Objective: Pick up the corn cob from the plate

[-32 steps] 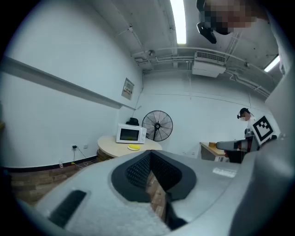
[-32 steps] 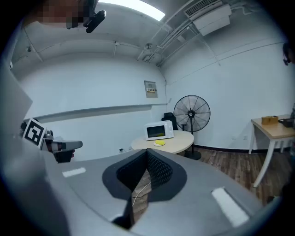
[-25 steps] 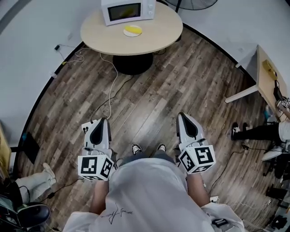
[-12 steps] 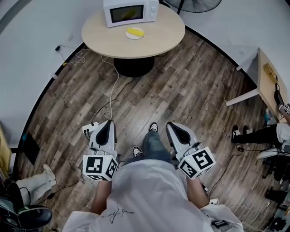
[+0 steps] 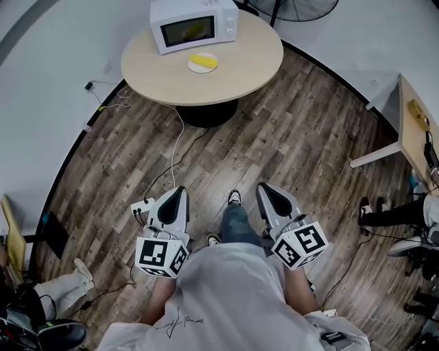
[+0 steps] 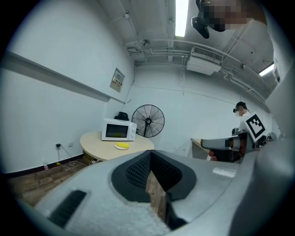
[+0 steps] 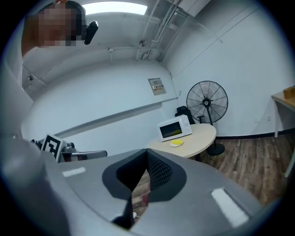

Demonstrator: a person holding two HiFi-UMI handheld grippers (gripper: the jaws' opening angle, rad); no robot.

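Note:
A yellow corn cob (image 5: 204, 62) lies on a small white plate (image 5: 195, 67) on the round wooden table (image 5: 164, 68), just in front of a white microwave (image 5: 193, 24). It also shows far off as the corn cob (image 6: 122, 145) in the left gripper view and the corn cob (image 7: 176, 143) in the right gripper view. My left gripper (image 5: 181, 190) and right gripper (image 5: 263, 186) are held at waist height over the wood floor, well short of the table. Both point toward it. Each gripper's jaws meet at the tip with nothing between them.
A white cable (image 5: 175, 140) runs from the table base across the floor to a power strip (image 5: 140, 206) beside my left gripper. A fan (image 5: 288, 7) stands behind the table. A desk (image 5: 418, 130) and a seated person's legs (image 5: 394, 212) are at the right, another person's feet (image 5: 62, 281) at lower left.
The person has stepped toward the table, which now sits lower and nearer in the head view. Both grippers have moved forward with the body; their jaws stay closed.

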